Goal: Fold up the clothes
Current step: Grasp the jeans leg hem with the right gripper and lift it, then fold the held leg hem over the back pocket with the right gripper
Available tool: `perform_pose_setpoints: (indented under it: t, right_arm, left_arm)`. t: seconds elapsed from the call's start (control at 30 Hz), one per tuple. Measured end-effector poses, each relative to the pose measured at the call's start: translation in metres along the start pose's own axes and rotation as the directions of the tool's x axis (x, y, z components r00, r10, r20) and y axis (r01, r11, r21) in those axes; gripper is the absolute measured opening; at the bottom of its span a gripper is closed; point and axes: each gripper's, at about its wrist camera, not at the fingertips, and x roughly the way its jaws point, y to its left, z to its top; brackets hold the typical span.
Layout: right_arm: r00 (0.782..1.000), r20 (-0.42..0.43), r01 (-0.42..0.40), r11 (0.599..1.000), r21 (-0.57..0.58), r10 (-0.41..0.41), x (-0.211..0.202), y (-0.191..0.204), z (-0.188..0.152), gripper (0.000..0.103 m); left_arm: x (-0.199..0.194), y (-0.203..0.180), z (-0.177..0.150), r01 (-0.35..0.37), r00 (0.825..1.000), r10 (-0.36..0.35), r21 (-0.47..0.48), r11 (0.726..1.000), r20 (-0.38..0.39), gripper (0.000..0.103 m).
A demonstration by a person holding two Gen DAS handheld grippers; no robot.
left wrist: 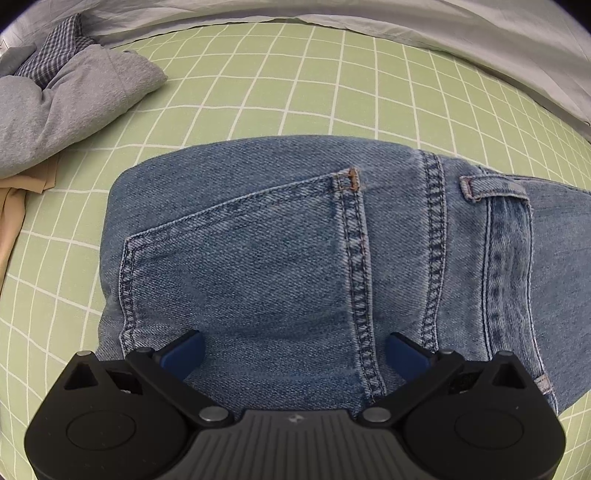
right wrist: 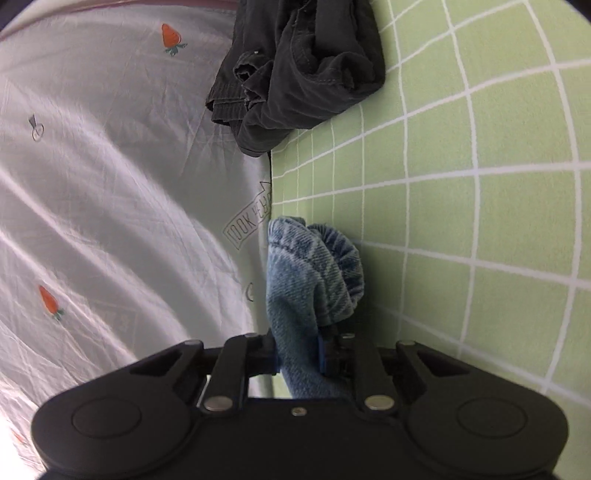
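Blue denim jeans (left wrist: pixel 280 251) lie flat on the green checked sheet (left wrist: pixel 280 85), back pocket and waistband up. My left gripper (left wrist: pixel 293 350) is open, its blue pads (left wrist: pixel 184 350) spread wide over the pocket's near part, gripping nothing. In the right wrist view my right gripper (right wrist: pixel 297 354) is shut on a bunched fold of the jeans (right wrist: pixel 310 273), which sticks out past the fingers above the sheet (right wrist: pixel 461 206).
A crumpled grey garment (left wrist: pixel 70 99) with a checked cloth and a beige cloth (left wrist: pixel 22 192) lie at the left. A grey-white quilt (left wrist: pixel 461 33) runs along the back. A dark garment (right wrist: pixel 299 70) lies on the carrot-print quilt's (right wrist: pixel 110 184) edge.
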Motion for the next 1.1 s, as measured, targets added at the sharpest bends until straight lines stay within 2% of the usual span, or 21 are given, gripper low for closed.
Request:
perform_pose_setpoints:
  t: [0.13, 0.2, 0.33, 0.47, 0.57, 0.7, 0.93, 1.03, 1.1]
  right_arm:
    - [0.986, -0.037, -0.155, 0.974, 0.163, 0.163, -0.008, -0.001, -0.021, 0.018]
    - [0.976, -0.052, -0.198, 0.963, 0.183, 0.210, -0.012, 0.005, -0.035, 0.018]
    - [0.958, -0.165, -0.206, 0.962, 0.179, 0.236, -0.010, 0.019, -0.074, 0.018]
    - [0.926, -0.277, -0.214, 0.961, 0.175, 0.256, -0.008, 0.033, -0.113, 0.018]
    - [0.894, -0.359, -0.220, 0.960, 0.173, 0.269, -0.006, 0.043, -0.142, 0.018]
    - [0.840, -0.463, -0.228, 0.959, 0.171, 0.282, -0.004, 0.057, -0.181, 0.018]
    - [0.746, -0.624, -0.189, 0.973, 0.133, 0.230, 0.006, 0.062, -0.262, 0.018]
    - [0.714, -0.670, -0.167, 0.979, 0.118, 0.203, 0.013, 0.061, -0.294, 0.018]
    - [0.682, -0.702, -0.159, 0.979, 0.127, 0.202, 0.017, 0.057, -0.317, 0.018]
  left_arm:
    - [-0.001, 0.000, -0.006, 0.000, 0.999, 0.000, -0.016, 1.000, 0.037, 0.103]
    - [-0.001, 0.000, -0.008, -0.004, 0.999, 0.004, -0.022, 1.000, 0.045, 0.103]
    - [-0.003, -0.001, -0.011, -0.004, 0.999, 0.005, -0.023, 1.000, 0.049, 0.103]
    - [-0.008, 0.003, -0.016, -0.007, 0.999, 0.008, -0.018, 1.000, 0.050, 0.103]
    - [-0.015, 0.005, -0.021, -0.034, 0.998, 0.035, -0.014, 0.999, 0.055, 0.103]
    - [-0.031, 0.013, -0.031, -0.026, 0.997, 0.025, 0.013, 1.000, 0.070, 0.103]
    - [-0.055, 0.033, -0.035, -0.013, 0.995, 0.010, 0.029, 0.999, 0.098, 0.103]
    - [-0.065, 0.043, -0.034, -0.015, 0.992, 0.010, 0.043, 0.999, 0.124, 0.103]
    - [-0.070, 0.052, -0.036, -0.014, 0.991, 0.008, 0.045, 0.999, 0.135, 0.103]
